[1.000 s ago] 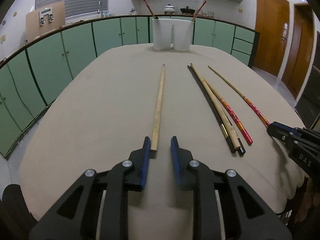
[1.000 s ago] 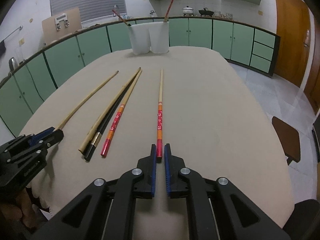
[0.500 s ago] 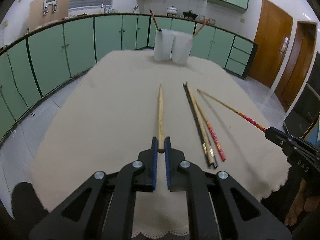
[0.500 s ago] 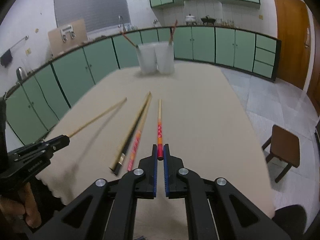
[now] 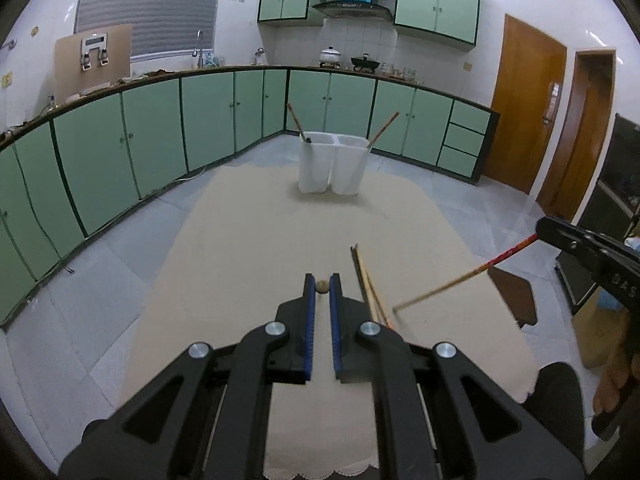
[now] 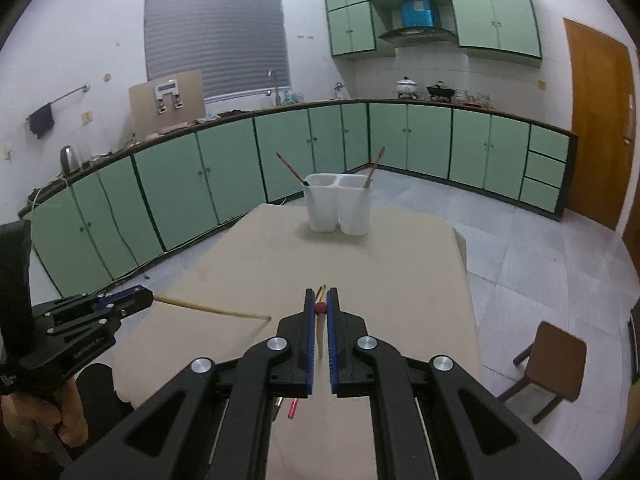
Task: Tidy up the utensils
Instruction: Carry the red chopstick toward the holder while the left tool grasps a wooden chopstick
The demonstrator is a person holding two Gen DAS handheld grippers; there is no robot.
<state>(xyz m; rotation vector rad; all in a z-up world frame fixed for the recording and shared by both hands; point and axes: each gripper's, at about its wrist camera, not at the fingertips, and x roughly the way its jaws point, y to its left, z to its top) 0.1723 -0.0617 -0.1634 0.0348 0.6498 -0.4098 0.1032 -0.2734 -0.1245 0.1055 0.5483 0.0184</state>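
Observation:
My left gripper (image 5: 322, 285) is shut on a plain bamboo chopstick (image 5: 322, 286), seen end-on here and from the side in the right wrist view (image 6: 208, 309). My right gripper (image 6: 320, 305) is shut on a red-handled chopstick (image 6: 320, 308), which also shows in the left wrist view (image 5: 464, 278). Both are held up above the beige table (image 5: 260, 248). Several chopsticks (image 5: 370, 284) still lie on the table. A white two-cup holder (image 5: 333, 167) stands at the table's far end with a chopstick in each cup; it shows in the right wrist view too (image 6: 338, 208).
Green cabinets (image 5: 152, 136) run along the wall behind the table. A brown stool (image 6: 550, 364) stands on the floor to the right. A wooden door (image 5: 524, 108) is at the far right.
Both grippers closed on their chopsticks and lifted them off the table; both views rose and now look down on the table from higher up.

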